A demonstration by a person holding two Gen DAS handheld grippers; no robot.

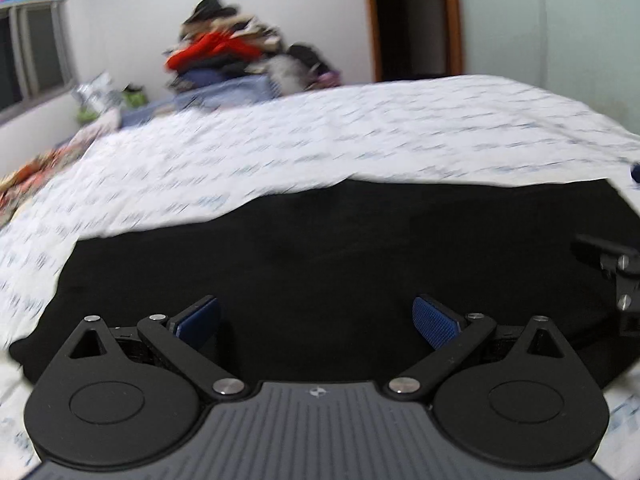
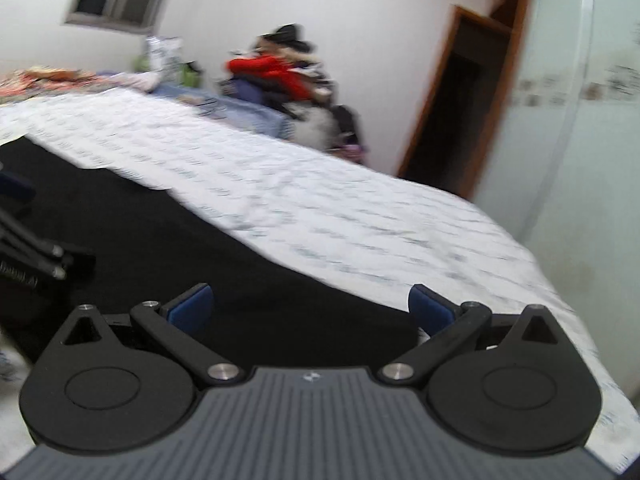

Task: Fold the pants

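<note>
Black pants [image 1: 340, 264] lie flat on the white patterned bedsheet [image 1: 280, 152], filling the near part of the left wrist view. My left gripper [image 1: 316, 322] hovers over them, open, its blue pads [image 1: 434, 322] wide apart with nothing between. In the right wrist view the pants [image 2: 160, 248] lie at lower left, their edge running diagonally. My right gripper [image 2: 310, 308] is open above the pants' right edge, nothing between its pads [image 2: 190, 308]. The right gripper's black linkage [image 1: 620, 280] shows at the left view's right edge; the left gripper's linkage [image 2: 28, 248] shows at the right view's left edge.
A pile of clothes [image 1: 224, 52] with a red garment stands beyond the bed's far side against the white wall. A colourful quilt [image 1: 36, 176] lies at the far left. A wooden door frame [image 2: 460, 100] and a pale wardrobe [image 2: 580, 120] stand to the right. Bare sheet [image 2: 360, 220] extends beyond the pants.
</note>
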